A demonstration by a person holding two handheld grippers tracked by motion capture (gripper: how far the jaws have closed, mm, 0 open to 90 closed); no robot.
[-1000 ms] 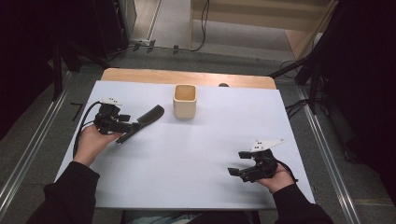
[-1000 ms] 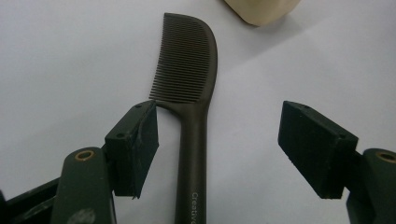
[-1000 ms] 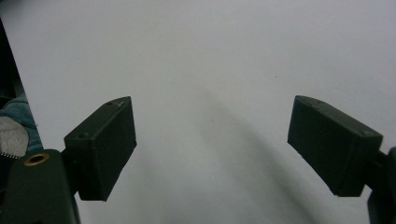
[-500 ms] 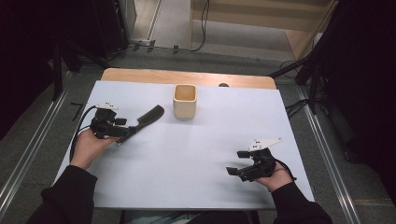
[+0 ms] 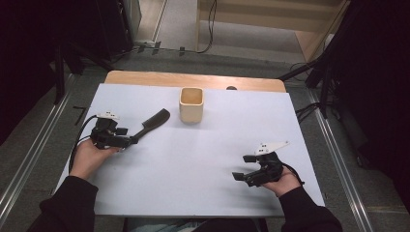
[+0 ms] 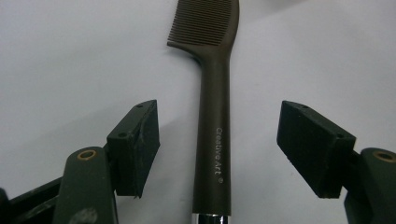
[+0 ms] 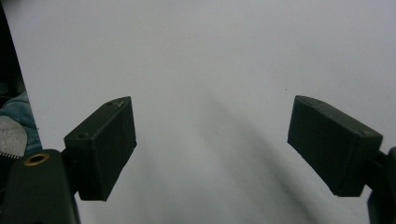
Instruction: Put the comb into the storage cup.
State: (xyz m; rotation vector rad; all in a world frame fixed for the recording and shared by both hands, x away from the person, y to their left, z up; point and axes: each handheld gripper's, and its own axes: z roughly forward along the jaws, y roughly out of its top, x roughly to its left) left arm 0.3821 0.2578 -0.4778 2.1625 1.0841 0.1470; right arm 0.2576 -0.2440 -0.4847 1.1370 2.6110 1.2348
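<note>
A dark brown comb (image 5: 153,121) lies on the white table (image 5: 203,145), its teeth end pointing toward the cup. In the left gripper view the comb (image 6: 215,140) runs up the middle, printed "Creative Art" on its handle. My left gripper (image 5: 128,141) is open, and its jaws straddle the handle end without touching it (image 6: 217,135). My right gripper (image 5: 242,167) rests at the near right of the table, open, with nothing but bare table between its jaws (image 7: 210,135).
A pale wooden square cup (image 5: 191,104) stands upright at the back middle, just right of the comb's teeth end. A wooden strip (image 5: 193,79) edges the table's far side. Metal rails run along the floor on both sides.
My left gripper has drawn back slightly toward the near left along the comb's handle. The comb and the right gripper have stayed put.
</note>
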